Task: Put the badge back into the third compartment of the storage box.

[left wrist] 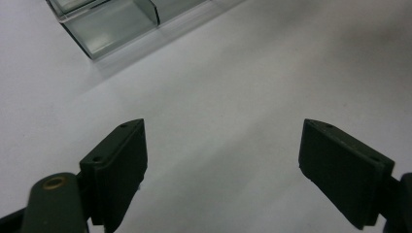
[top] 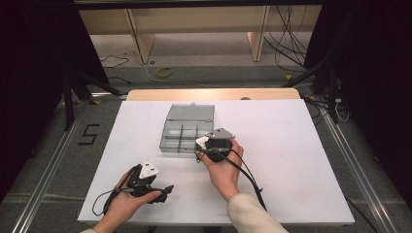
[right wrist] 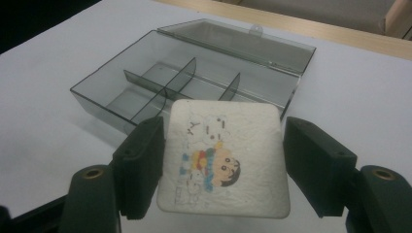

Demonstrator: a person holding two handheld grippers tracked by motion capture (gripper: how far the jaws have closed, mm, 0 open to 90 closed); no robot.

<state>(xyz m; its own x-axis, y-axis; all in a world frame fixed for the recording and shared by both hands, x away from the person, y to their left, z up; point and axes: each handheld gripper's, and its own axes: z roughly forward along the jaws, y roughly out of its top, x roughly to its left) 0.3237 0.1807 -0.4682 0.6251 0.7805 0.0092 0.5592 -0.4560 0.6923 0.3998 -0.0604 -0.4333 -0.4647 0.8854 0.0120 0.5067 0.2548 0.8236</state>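
square white pad with rounded corners and a printed cartoon figure (right wrist: 224, 158): held between the two black jaws of the right gripper (right wrist: 223, 170), which press on its left and right edges; printed face turned up toward the gripper's own camera. in the high view it is a small white patch (top: 201, 142) at the tip of the right gripper (top: 206, 145), at the near right corner of the box.

clear smoky-grey plastic organiser box with inner dividers and a hinged lid (right wrist: 121, 99): on the white bench (top: 291, 160), mid-bench, lid laid open flat on the far side. long axis runs left to right across the bench. all compartments look empty.

key relation: box lies directly ahead of and slightly below the pad, beyond its far edge; the nearest compartments are the closest targets. likely next step, as a judgement only: carry the pad forward over a compartment and let go. pad looks wider than the small cells, so fit is uncertain.

left gripper (top: 163, 189): jaws spread wide, holding nothing, low over bare bench at near left, well apart from the box. right hand is the nearer one.

views: right gripper view gives the print and divider layout; left gripper view gives a box corner (left wrist: 104, 29); high view gives both hands' placing.
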